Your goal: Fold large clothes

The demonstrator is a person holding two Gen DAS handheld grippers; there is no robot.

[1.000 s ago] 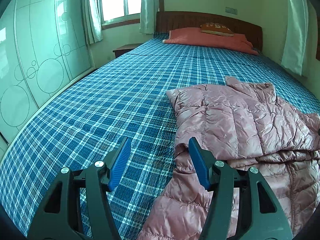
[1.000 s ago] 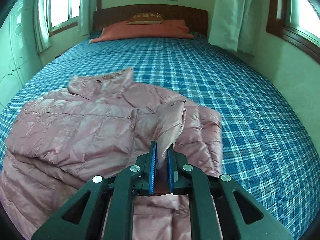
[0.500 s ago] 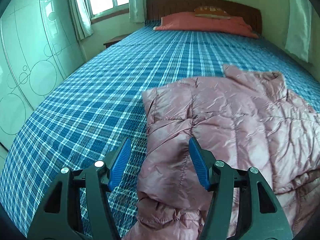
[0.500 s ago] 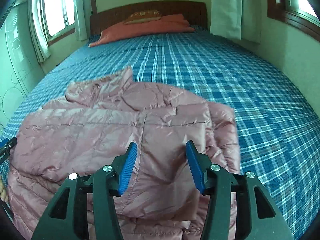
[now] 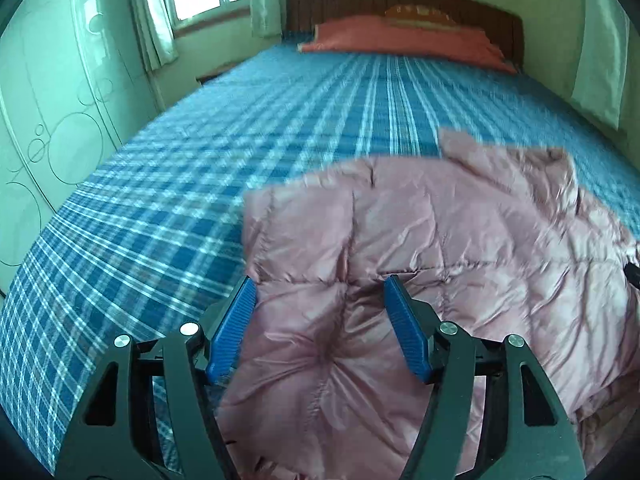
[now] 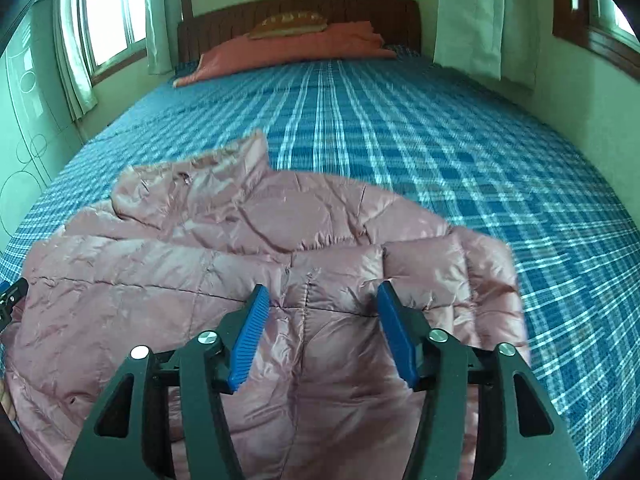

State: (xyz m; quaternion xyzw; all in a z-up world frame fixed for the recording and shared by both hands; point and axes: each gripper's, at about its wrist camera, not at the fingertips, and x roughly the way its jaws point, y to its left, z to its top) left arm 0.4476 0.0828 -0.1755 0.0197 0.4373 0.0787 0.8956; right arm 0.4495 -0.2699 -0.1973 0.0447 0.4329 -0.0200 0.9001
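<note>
A pink quilted puffer jacket [image 5: 440,248] lies on the blue plaid bed, both sleeves folded in over its body, collar toward the headboard. It also shows in the right wrist view [image 6: 240,248]. My left gripper [image 5: 320,292] is open and empty, its jaws spread over the jacket's left side near the folded sleeve. My right gripper [image 6: 320,296] is open and empty, its jaws spread over the folded right sleeve. The left gripper's tip shows at the left edge of the right wrist view [image 6: 10,300].
The blue plaid bed [image 5: 200,184] stretches to a wooden headboard [image 6: 300,16] with a red pillow [image 5: 400,40]. A pale wardrobe [image 5: 52,112] stands to the left, a wall with curtains [image 6: 472,20] to the right.
My right gripper opened and let go of the right sleeve, which now lies folded on the jacket. My left gripper moved right and forward over the jacket's left side. Both views are closer.
</note>
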